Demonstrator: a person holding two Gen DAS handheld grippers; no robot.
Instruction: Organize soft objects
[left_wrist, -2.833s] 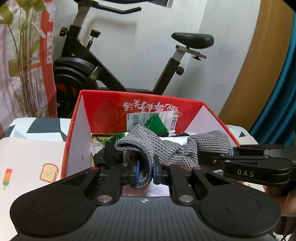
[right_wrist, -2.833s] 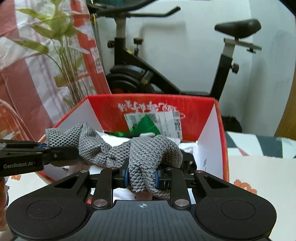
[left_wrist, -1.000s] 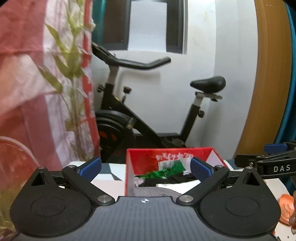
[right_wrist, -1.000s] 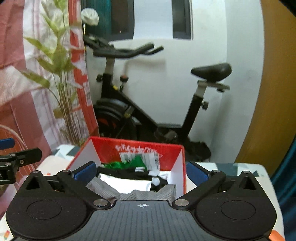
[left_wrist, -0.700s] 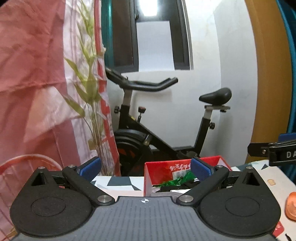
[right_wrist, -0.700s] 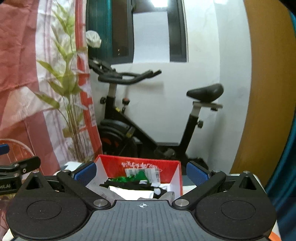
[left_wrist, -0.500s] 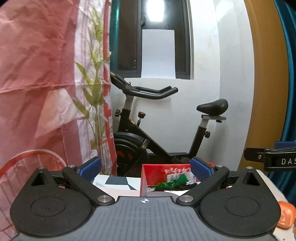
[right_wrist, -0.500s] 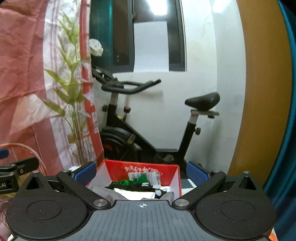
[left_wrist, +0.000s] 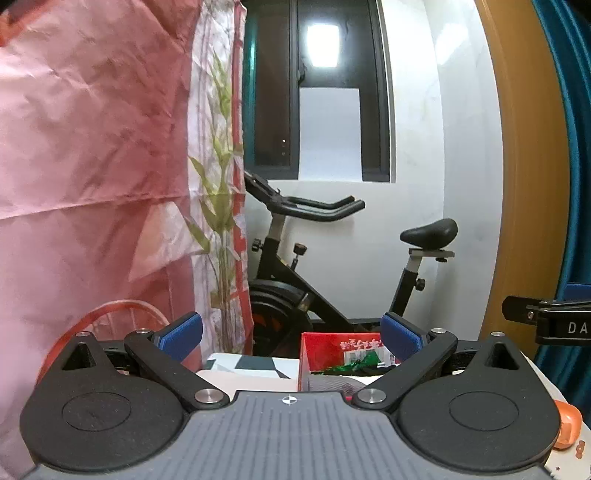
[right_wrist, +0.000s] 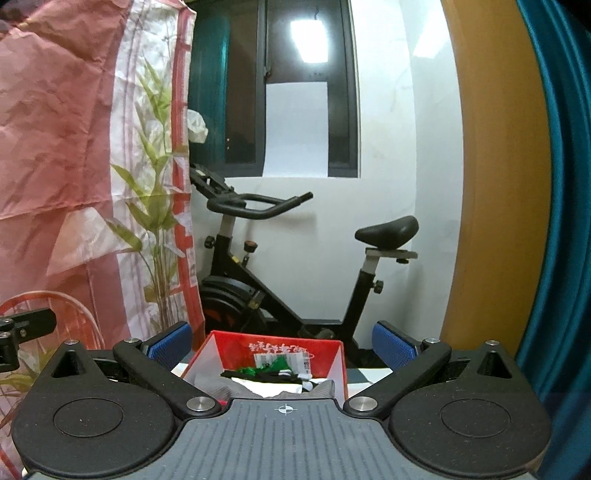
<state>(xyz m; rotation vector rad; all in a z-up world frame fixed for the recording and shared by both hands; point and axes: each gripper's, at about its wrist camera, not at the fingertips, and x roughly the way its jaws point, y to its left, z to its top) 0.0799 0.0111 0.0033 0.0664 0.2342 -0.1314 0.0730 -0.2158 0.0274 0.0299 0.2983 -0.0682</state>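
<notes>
A red cardboard box stands on the table ahead of both grippers. It holds soft things: a grey knitted cloth, black and white fabric and a green piece. My left gripper is open and empty, drawn back from the box. My right gripper is open and empty, also back from the box. The right gripper's side shows at the right edge of the left wrist view.
A black exercise bike stands behind the box against a white wall. A pink curtain with a bamboo print hangs at the left. A patterned tablecloth covers the table. An orange object lies at the right.
Both grippers let go of the grey knitted cloth, which now lies in the box. Both opened wide, pulled back and tilted up, so the box looks smaller and lower.
</notes>
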